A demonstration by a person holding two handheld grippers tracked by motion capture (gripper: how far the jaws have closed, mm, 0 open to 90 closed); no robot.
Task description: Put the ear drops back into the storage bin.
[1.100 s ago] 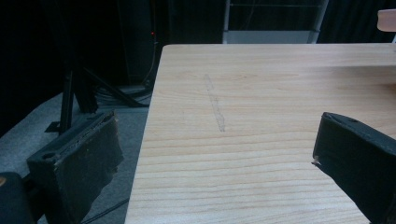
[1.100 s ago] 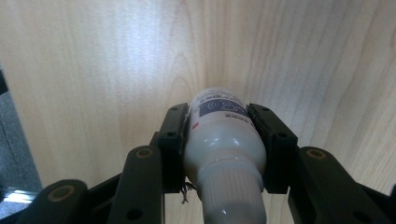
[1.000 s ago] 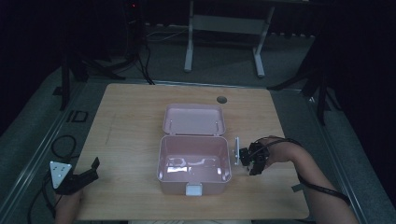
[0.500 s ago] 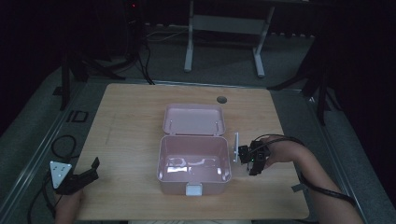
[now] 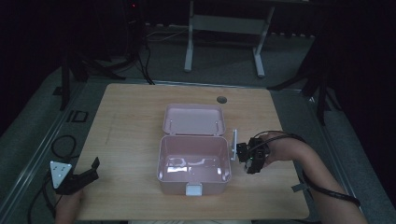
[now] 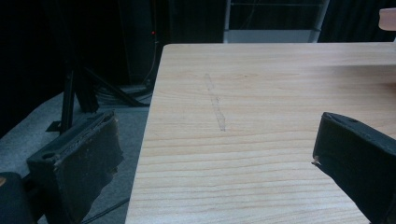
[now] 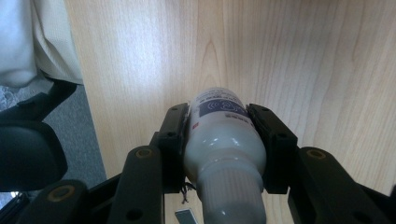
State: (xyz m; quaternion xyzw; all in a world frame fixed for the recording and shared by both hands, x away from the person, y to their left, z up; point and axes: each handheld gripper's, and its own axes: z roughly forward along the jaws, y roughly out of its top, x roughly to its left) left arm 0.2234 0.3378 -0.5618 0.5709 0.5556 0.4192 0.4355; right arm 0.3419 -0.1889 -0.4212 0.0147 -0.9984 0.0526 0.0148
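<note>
- The light wooden rectangular surface (image 5: pixel 140 121) carries everything; most of it is bare, with a small dark round hole (image 5: pixel 221 99) near its far edge, at about 1 o'clock from the middle.
- The pale pink plastic box with hinged lid (image 5: pixel 194 161) stands at the middle of the surface. Its lid is thrown back toward 12 o'clock and the inside looks empty and shiny. There is a small light latch on the wall at 6 o'clock.
- The right gripper (image 5: pixel 251 156) hangs just beside the box, at its 3 o'clock side. In the right gripper view its fingers (image 7: pixel 273 140) pinch the small white plastic bottle with a ribbed cap and dark blue label (image 7: pixel 224 140) from both sides, around the body just above the shoulder.
- The left gripper (image 5: pixel 77 177) is at about 8 o'clock on the surface, well apart from the box. In the left gripper view its fingers (image 6: pixel 79 158) are spread wide with nothing between them.
- I judge the bottle to be light and stiff, with smooth rounded walls that may slide between the pads. Holding it on the straight part of the body, as it is held, seems better than on the narrow ribbed cap. I cannot tell if it is full.
</note>
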